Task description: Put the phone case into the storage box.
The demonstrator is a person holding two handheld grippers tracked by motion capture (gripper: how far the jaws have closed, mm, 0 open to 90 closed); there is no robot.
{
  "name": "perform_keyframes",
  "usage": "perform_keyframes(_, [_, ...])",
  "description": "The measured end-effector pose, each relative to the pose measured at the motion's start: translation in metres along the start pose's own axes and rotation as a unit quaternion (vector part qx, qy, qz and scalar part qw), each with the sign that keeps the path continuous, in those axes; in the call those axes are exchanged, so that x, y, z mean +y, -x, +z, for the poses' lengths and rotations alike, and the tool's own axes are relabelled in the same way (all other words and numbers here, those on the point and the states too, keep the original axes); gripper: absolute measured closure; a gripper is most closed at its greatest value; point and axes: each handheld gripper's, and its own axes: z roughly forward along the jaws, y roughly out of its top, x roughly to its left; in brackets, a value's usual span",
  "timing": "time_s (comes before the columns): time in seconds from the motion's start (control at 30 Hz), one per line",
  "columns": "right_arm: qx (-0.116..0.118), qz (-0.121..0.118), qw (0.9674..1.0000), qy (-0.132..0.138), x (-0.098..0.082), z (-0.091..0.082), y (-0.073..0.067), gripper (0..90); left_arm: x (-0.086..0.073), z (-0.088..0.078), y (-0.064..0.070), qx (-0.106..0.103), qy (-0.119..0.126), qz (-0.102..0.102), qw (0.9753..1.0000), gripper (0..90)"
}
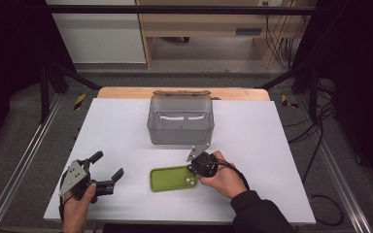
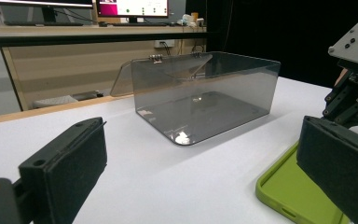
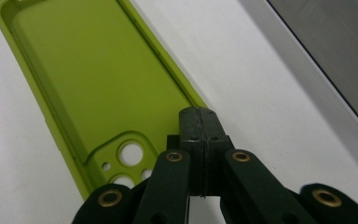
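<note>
A lime-green phone case point(image 1: 172, 178) lies flat on the white table point(image 1: 252, 145), hollow side up. In the right gripper view the case point(image 3: 93, 79) has its camera cut-outs point(image 3: 130, 154) close to the jaws. My right gripper point(image 1: 194, 167) is shut, pad against pad, and its tips point(image 3: 199, 114) rest at the rim of the case by that corner. I see nothing between the pads. My left gripper point(image 1: 110, 164) is held open at the front left, a little to the left of the case. Between its wide-apart pads point(image 2: 200, 154) lies bare table, and the case point(image 2: 289, 191) shows by the right pad.
A smoky clear plastic box point(image 1: 180, 119) stands at the middle of the table behind the case, its hinged lid tipped back. In the left gripper view the box point(image 2: 205, 93) holds nothing. Metal frame rails run along both sides of the table.
</note>
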Motion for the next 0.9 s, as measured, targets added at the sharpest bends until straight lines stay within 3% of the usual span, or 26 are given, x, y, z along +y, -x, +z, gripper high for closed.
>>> perform_keyframes(0.23, [-0.007,-0.003,1.0000,0.000,0.003,0.002,0.001,90.0,0.000,0.000,0.001,-0.001,0.000,0.001,1.0000,1.3])
perform_keyframes(0.4, [-0.027,-0.014,0.9995,-0.007,0.006,0.004,0.003,90.0,0.000,0.000,0.001,-0.002,-0.001,0.001,1.0000,1.3])
perform_keyframes(0.9, [-0.061,0.010,0.9980,0.014,0.006,0.011,0.017,90.0,0.000,0.001,0.002,-0.005,-0.006,0.007,0.9999,1.3])
